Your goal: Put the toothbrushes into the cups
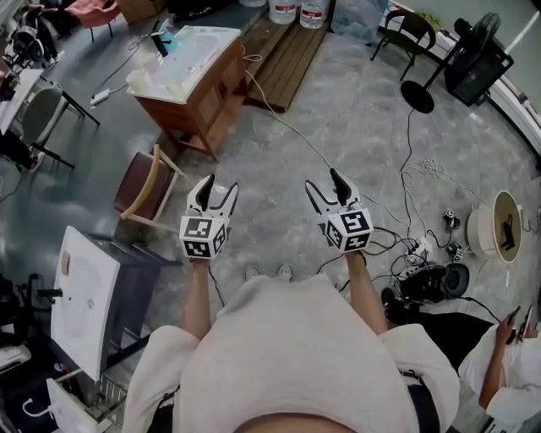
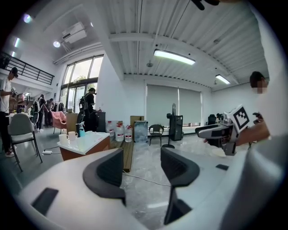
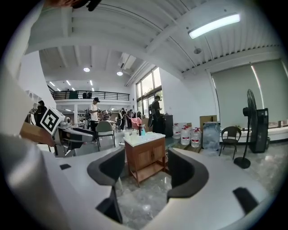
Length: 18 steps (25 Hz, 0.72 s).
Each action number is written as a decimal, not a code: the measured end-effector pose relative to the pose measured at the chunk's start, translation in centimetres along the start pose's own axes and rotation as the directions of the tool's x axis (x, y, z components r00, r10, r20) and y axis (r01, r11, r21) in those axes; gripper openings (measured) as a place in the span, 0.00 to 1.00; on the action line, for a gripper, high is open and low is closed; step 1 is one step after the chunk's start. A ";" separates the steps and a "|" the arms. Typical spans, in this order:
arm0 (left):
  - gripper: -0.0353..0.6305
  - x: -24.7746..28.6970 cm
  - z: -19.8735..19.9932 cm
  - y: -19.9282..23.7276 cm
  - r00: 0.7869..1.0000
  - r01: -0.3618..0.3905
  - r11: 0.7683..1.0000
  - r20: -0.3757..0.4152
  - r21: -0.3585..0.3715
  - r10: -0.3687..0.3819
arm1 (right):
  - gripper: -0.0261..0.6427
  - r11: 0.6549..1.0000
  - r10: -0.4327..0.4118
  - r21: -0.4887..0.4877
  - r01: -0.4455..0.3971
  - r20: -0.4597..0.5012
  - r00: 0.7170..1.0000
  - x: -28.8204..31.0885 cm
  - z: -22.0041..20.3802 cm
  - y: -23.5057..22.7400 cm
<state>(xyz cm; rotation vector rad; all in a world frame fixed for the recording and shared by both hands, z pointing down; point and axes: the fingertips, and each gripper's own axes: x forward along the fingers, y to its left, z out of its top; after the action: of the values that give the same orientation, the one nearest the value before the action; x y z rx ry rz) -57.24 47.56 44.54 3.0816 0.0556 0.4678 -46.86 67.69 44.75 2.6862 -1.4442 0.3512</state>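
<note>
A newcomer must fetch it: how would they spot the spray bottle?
Find the wooden cabinet with the white top. On that top, near the white cups, stands the spray bottle: the only blue thing there.

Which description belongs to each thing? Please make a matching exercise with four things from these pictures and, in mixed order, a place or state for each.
Things:
1. left gripper
2. wooden cabinet
3. black fan
4. water bottles

Descriptions:
A. far right in the right gripper view
B. white top with cups on it
C. jaws apart, nothing between them
D. top edge of the head view

Pairs: 1-C, 2-B, 3-A, 4-D
</note>
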 end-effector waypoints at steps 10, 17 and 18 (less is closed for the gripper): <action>0.41 1.0 0.2 -1.9 1.000 -0.019 1.000 0.014 0.000 0.019 | 0.45 1.000 -0.001 0.002 0.001 0.013 1.000 -0.9 -0.7 -1.7; 0.41 2.1 -0.1 -2.1 0.999 -0.028 0.999 0.020 -0.037 0.029 | 0.44 1.000 0.006 -0.011 -0.006 0.012 1.000 -0.1 -0.8 -2.8; 0.41 2.3 0.0 -1.9 0.999 -0.032 0.999 0.025 -0.042 0.033 | 0.44 1.000 0.009 -0.011 -0.008 0.011 1.000 0.2 -0.7 -2.9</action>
<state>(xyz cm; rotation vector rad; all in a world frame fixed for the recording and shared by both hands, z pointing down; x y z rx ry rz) -55.14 49.53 45.19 3.0510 -0.0045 0.4255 -44.43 69.28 45.66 2.6789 -1.4567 0.3283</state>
